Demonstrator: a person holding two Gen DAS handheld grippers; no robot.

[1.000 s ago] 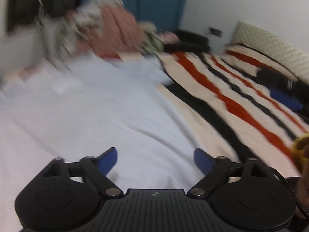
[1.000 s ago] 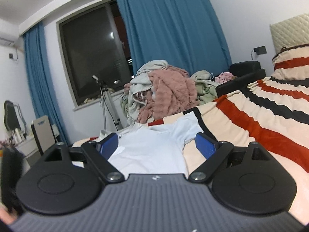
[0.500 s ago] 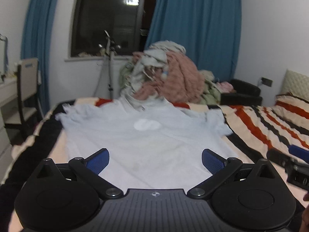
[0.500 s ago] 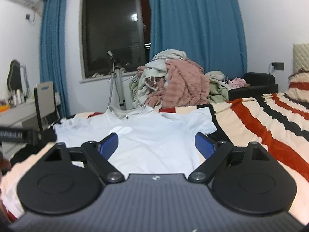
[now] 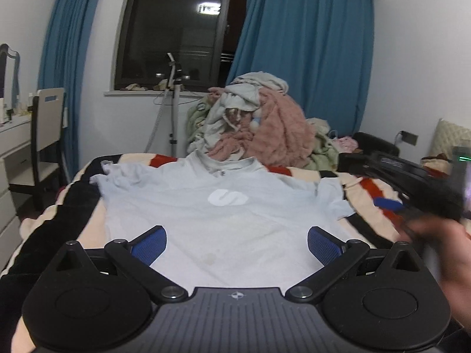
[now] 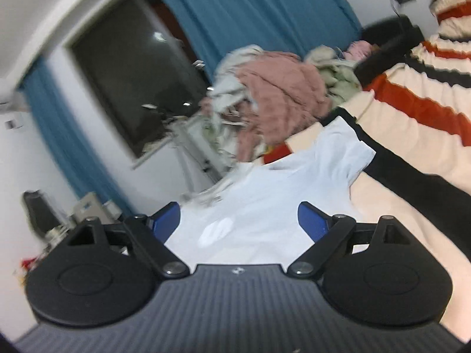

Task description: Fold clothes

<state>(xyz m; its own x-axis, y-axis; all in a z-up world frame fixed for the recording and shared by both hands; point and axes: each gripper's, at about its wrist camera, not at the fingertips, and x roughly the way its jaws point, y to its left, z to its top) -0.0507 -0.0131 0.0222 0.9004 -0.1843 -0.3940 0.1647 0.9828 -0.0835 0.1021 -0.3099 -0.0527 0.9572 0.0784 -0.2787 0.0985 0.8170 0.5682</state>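
Left wrist view: pale blue T-shirt lies flat, front up, on the striped bed, collar toward the window, hem toward both grippers.

Left gripper and right gripper hover over the hem, jaws wide apart, empty; laundry pile beyond the collar.

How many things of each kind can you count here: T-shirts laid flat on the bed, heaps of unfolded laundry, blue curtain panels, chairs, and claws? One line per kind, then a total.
T-shirt laid flat on the striped bedspread: 1
Laundry heap: 1
Blue curtain panels: 2, left and right
Chair: 1
Claws: 2, left claw and right claw, both open and empty
Total: 7
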